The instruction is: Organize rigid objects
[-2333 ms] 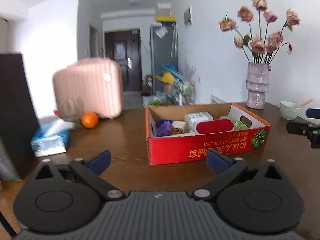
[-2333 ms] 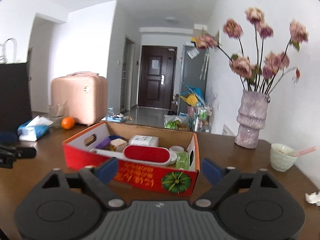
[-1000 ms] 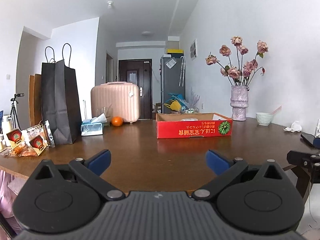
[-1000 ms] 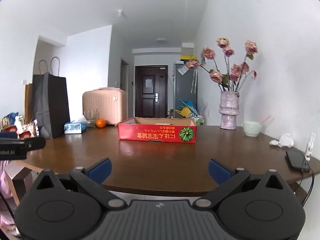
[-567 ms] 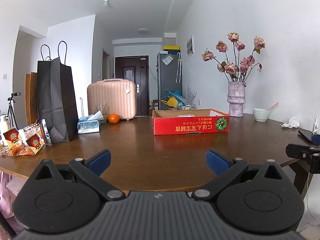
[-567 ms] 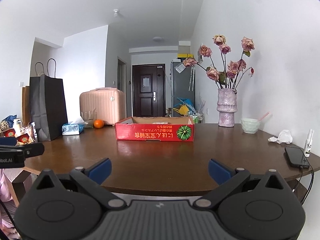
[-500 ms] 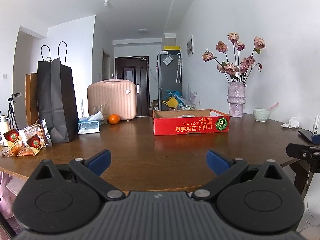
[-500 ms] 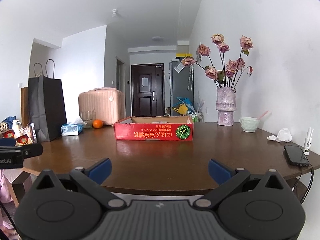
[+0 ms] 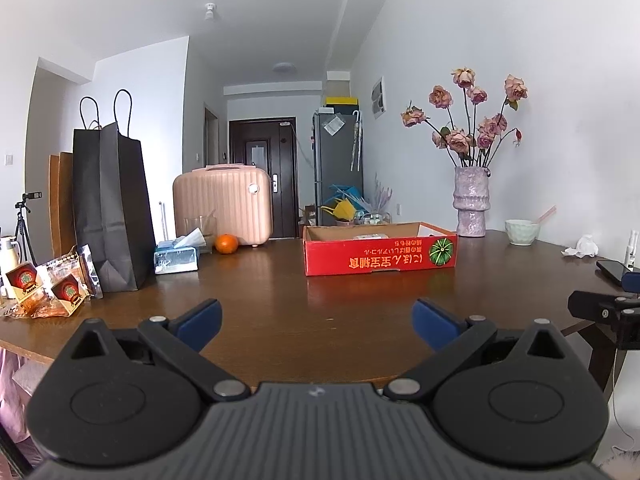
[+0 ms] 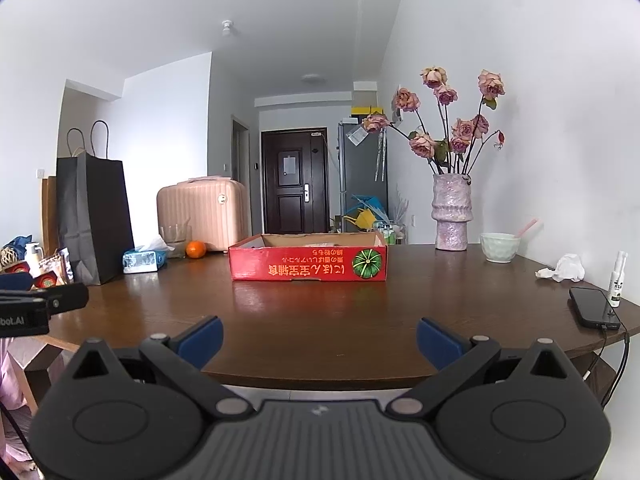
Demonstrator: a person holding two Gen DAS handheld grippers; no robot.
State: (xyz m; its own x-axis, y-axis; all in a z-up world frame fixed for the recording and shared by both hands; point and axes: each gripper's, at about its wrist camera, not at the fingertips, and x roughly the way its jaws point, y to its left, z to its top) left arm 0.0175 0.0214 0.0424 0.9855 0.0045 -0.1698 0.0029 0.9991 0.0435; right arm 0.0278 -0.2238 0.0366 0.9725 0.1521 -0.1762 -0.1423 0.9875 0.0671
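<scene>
Both grippers are held level at the near edge of the brown table [image 9: 280, 312], well back from everything on it. The left gripper [image 9: 316, 320] is seen with its blue-tipped jaws spread wide, nothing between them. The right gripper [image 10: 319, 338] is likewise spread wide and empty, its tips just over the table's near rim.

The red cardboard box [image 10: 308, 264] is set near the middle of the table, its long printed side facing the cameras, a green pumpkin picture at its right end. Only slivers of the contents are glimpsed over the rim; what they are cannot be told from this low angle.

To the left of the box, an orange [image 9: 227, 243] is seen beside a tissue pack [image 9: 176, 258], with a pink suitcase [image 9: 222, 204] standing behind them and a tall black paper bag [image 9: 110, 208] further left. Snack packets [image 9: 44, 286] are spread at the far left edge.

To the right, a vase of dried roses [image 10: 452, 216] is placed against the wall, a pale bowl [image 10: 500, 246] beside it, then a crumpled tissue [image 10: 562, 269], a small spray bottle [image 10: 617, 280] and a dark phone [image 10: 594, 307] with a cable attached.
</scene>
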